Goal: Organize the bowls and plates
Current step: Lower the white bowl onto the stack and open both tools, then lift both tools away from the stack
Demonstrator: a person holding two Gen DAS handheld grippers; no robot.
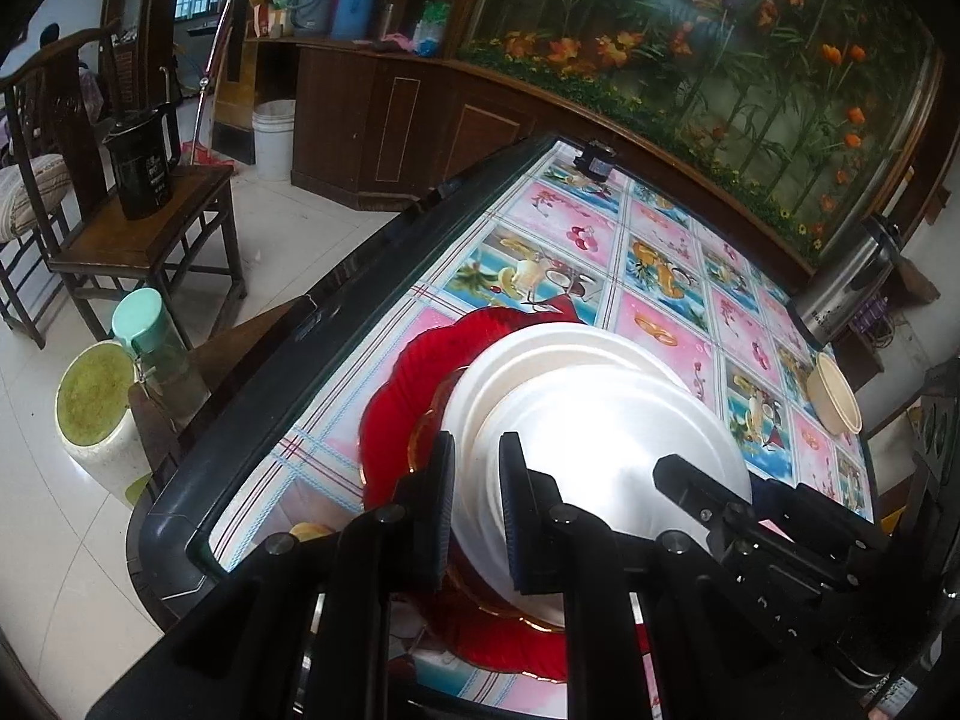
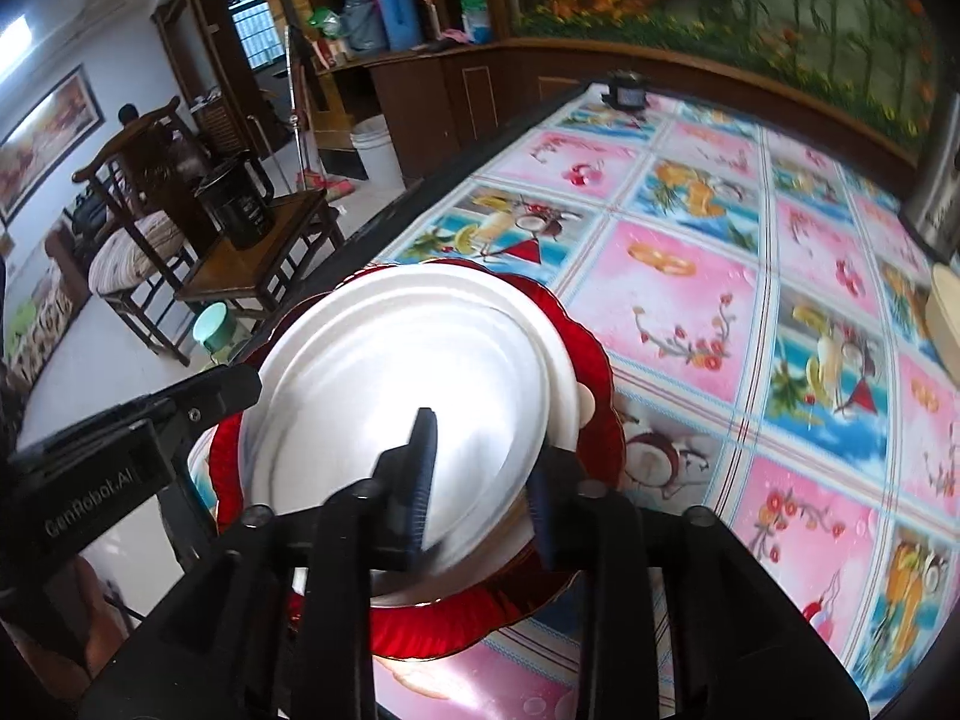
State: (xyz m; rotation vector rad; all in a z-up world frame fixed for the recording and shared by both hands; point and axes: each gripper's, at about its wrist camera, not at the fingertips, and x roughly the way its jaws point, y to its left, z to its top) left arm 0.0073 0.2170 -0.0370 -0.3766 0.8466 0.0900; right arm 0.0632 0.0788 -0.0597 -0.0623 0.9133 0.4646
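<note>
White plates stacked on a red dish

Pink and blue fruit-patterned cloth covers the counter, which fills the right wrist view from its centre out to 3 o'clock. On it, at about 8 o'clock of that view, lies a red scalloped plate, and a stack of white plates rests on top of it, the topmost set slightly off the ones beneath. A beige bowl sits at 3 o'clock in the left wrist view, well apart from the stack, near the counter's far edge.

At 6 o'clock of the left wrist view, the left hand-held gripper is narrow, its pads clamped on the near rim of the white plates. The right hand-held gripper straddles the stack's rim at 6 o'clock of its own view, jaws partly apart; its right pad is blurred, and the pads do not appear to press on the plate.
</note>
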